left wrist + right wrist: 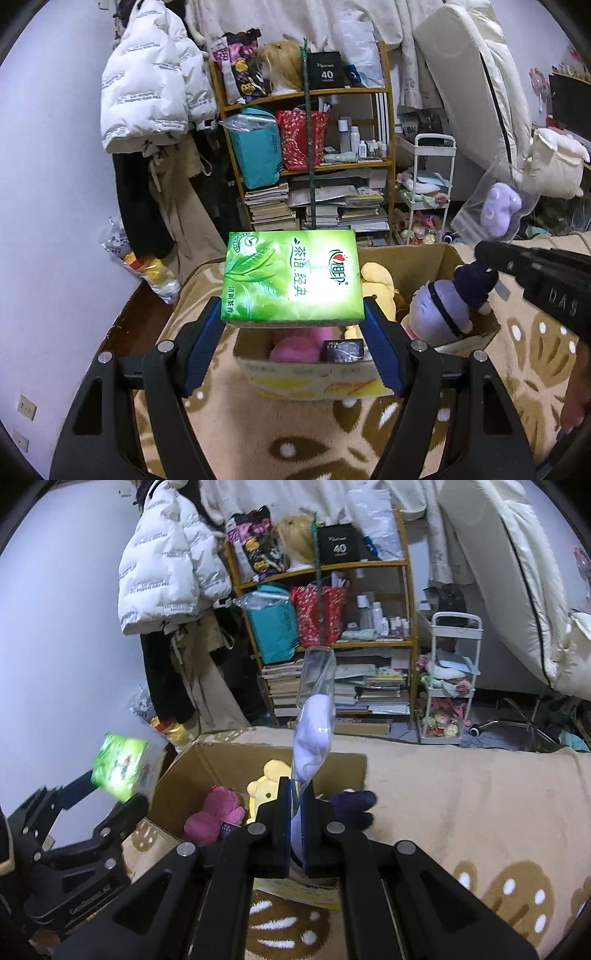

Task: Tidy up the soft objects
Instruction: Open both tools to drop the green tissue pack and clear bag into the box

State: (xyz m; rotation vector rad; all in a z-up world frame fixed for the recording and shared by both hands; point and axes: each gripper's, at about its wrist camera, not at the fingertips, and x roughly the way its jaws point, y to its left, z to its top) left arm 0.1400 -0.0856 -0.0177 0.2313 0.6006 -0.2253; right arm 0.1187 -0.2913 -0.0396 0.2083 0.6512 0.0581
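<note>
Left gripper [293, 321]: clamps a glossy green tissue pack [291, 275].
Right gripper [294, 805]: pinches a clear plastic bag [314, 720] holding a soft lilac toy.
Box [406, 254]: brown cardboard, plush toys inside.

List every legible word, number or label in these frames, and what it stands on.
"茶语.经典": green tissue pack, clamped in the left gripper.
"40": black box on the shelf.
"DAS": right gripper's body.
White jacket print, book spines, bottles: too small to read.

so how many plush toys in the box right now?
3 visible in the cardboard box: pink plush front, yellow plush behind it, purple doll on the right. More may be buried.
</note>
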